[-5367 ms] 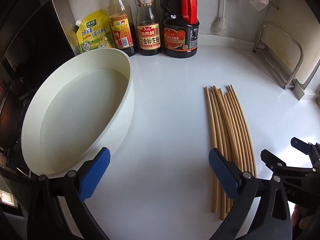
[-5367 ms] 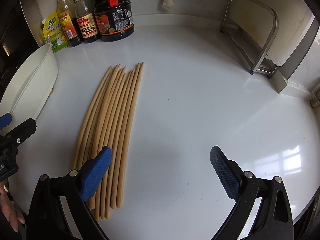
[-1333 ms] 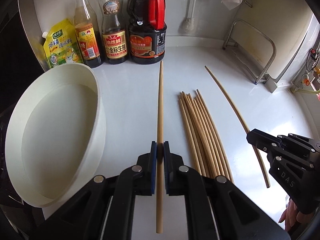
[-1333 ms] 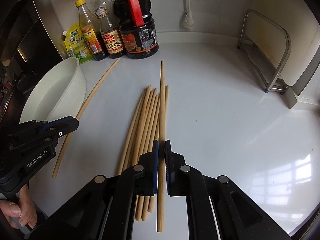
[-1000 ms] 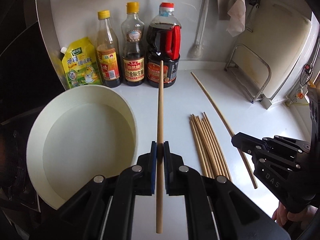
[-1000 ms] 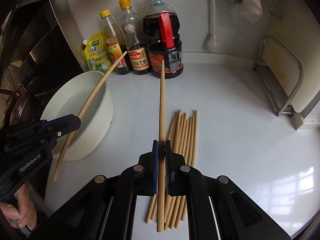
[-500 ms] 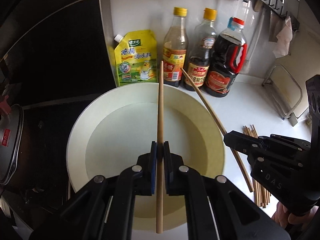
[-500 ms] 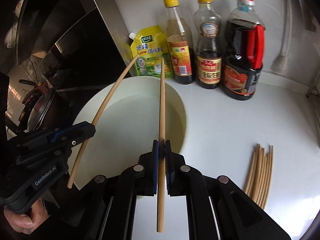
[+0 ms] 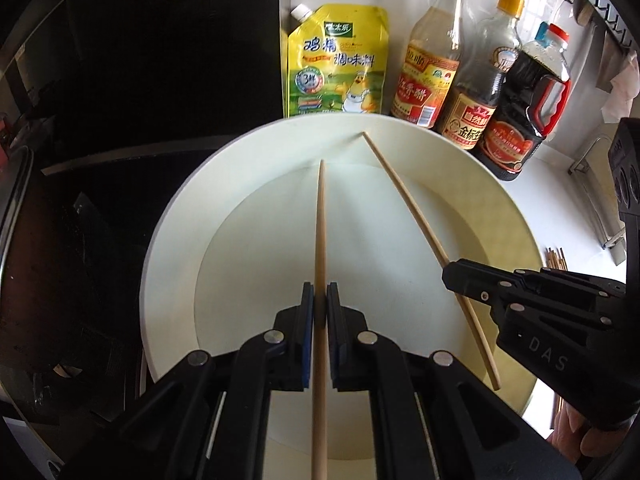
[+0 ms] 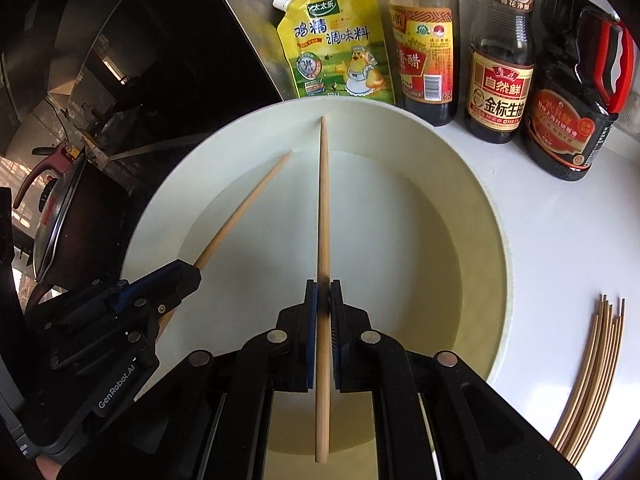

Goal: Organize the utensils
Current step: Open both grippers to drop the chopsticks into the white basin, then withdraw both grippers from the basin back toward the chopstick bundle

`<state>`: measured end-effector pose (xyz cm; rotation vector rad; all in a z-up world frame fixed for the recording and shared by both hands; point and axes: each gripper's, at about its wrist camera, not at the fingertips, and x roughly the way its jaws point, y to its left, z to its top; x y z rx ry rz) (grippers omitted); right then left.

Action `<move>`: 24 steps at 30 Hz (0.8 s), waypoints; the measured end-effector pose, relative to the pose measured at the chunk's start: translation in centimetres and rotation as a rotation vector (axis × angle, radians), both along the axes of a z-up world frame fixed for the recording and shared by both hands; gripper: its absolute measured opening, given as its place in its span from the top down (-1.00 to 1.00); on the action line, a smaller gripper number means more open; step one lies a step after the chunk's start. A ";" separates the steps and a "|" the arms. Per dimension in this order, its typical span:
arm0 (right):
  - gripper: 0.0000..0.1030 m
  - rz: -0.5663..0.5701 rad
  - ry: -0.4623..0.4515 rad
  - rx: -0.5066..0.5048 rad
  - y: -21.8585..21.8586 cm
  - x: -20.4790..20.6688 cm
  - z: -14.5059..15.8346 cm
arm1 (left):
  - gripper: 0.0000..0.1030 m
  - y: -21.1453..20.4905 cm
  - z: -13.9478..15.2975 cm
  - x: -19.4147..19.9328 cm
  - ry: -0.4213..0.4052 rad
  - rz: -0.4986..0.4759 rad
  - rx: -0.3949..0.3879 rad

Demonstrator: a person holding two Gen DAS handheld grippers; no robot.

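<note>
A large white bowl [image 9: 172, 216] [image 10: 496, 240] fills the middle of both views. My left gripper [image 9: 319, 312] is shut on a wooden chopstick [image 9: 320, 224] and holds it over the bowl, tip pointing at the far wall. My right gripper [image 10: 323, 308] is shut on a second chopstick [image 10: 323, 200], also over the bowl. In the left wrist view the right gripper [image 9: 450, 276] holds its chopstick [image 9: 404, 196] slanting to the right. In the right wrist view the left gripper [image 10: 188, 276] shows with its chopstick [image 10: 248, 204]. Several loose chopsticks [image 10: 592, 372] lie on the counter to the right.
A yellow seasoning pouch [image 9: 338, 64], a vinegar bottle [image 9: 430, 52], a soy sauce bottle [image 9: 484, 84] and a dark jug with a red handle [image 9: 528, 116] stand behind the bowl against the wall. A dark stove with a pan [image 10: 76, 216] lies left of it.
Both grippers moved forward and lower over the bowl with their chopsticks. The bowl now looks larger and nearer, and the chopstick tips sit inside its rim.
</note>
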<state>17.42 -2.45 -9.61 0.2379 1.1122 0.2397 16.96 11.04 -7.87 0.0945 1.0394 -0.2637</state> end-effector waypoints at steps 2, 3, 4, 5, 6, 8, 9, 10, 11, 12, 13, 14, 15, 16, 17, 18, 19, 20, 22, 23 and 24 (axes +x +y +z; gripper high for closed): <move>0.88 0.002 0.009 -0.010 0.1 0.0 -0.4 | 0.86 0.1 -0.5 0.1 0.009 0.006 0.002; 0.88 0.004 0.017 -0.013 0.2 0.1 -0.7 | 0.86 0.2 -0.8 0.2 0.013 0.009 0.004; 0.88 0.004 0.024 -0.018 0.2 0.1 -0.9 | 0.86 0.2 -1.0 0.3 0.018 0.012 0.005; 0.88 0.002 0.030 -0.020 0.2 0.2 -1.1 | 0.86 0.3 -1.1 0.4 0.024 0.015 0.005; 0.88 0.001 0.035 -0.019 0.1 0.2 -1.2 | 0.86 0.4 -1.3 0.6 0.029 0.018 0.005; 0.88 0.000 0.037 -0.022 0.1 0.1 -1.4 | 0.85 0.6 -1.4 0.6 0.036 0.024 0.002; 0.87 -0.001 0.037 -0.023 0.1 0.0 -1.4 | 0.79 0.7 -1.3 0.7 0.036 0.027 -0.002; 0.85 -0.006 0.035 -0.019 -0.1 -0.1 -1.3 | 0.62 0.8 -1.2 0.7 0.036 0.029 -0.009; 0.79 -0.012 0.031 -0.013 -0.3 -0.3 -1.2 | 0.52 0.9 -1.1 0.6 0.033 0.033 -0.017; 0.62 -0.019 0.024 -0.009 -0.5 -0.4 -1.1 | 0.27 1.1 -0.9 0.6 0.025 0.041 -0.022; 0.56 -0.025 0.013 -0.010 -0.7 -0.6 -0.8 | 0.03 1.2 -0.7 0.5 0.015 0.050 -0.024; 0.56 -0.031 0.004 -0.008 -0.9 -0.9 -0.6 | -0.01 1.3 -0.5 0.4 0.006 0.056 -0.026; 0.55 -0.033 -0.001 -0.008 -1.0 -1.1 -0.4 | -0.02 1.4 -0.3 0.3 -0.001 0.062 -0.024; 0.55 -0.036 -0.005 -0.009 -1.1 -1.2 -0.2 | -0.02 1.4 -0.2 0.2 -0.004 0.068 -0.018; 0.55 -0.039 -0.008 -0.012 -1.4 -1.4 -0.1 | -0.03 1.5 -0.1 0.2 -0.004 0.074 -0.012; 0.55 -0.041 -0.012 -0.013 -1.6 -1.7 0.1 | -0.08 1.5 0.0 0.1 -0.004 0.079 -0.010; 0.55 -0.042 -0.015 -0.015 -1.7 -1.9 0.3 | -0.19 1.5 0.1 0.0 -0.004 0.085 -0.010; 0.55 -0.043 -0.019 -0.017 -1.8 -2.1 0.5 | -0.25 1.5 0.2 -0.2 -0.006 0.089 -0.010; 0.50 -0.046 -0.027 -0.018 -2.1 -2.7 0.9 | -0.35 1.5 0.6 -0.7 -0.014 0.092 -0.010; 0.47 -0.046 -0.032 -0.018 -2.1 -2.9 1.2 | -0.36 1.4 0.8 -1.0 -0.020 0.090 -0.007; 0.42 -0.047 -0.038 -0.018 -2.1 -3.1 1.4 | -0.40 1.3 1.0 -1.2 -0.024 0.090 -0.002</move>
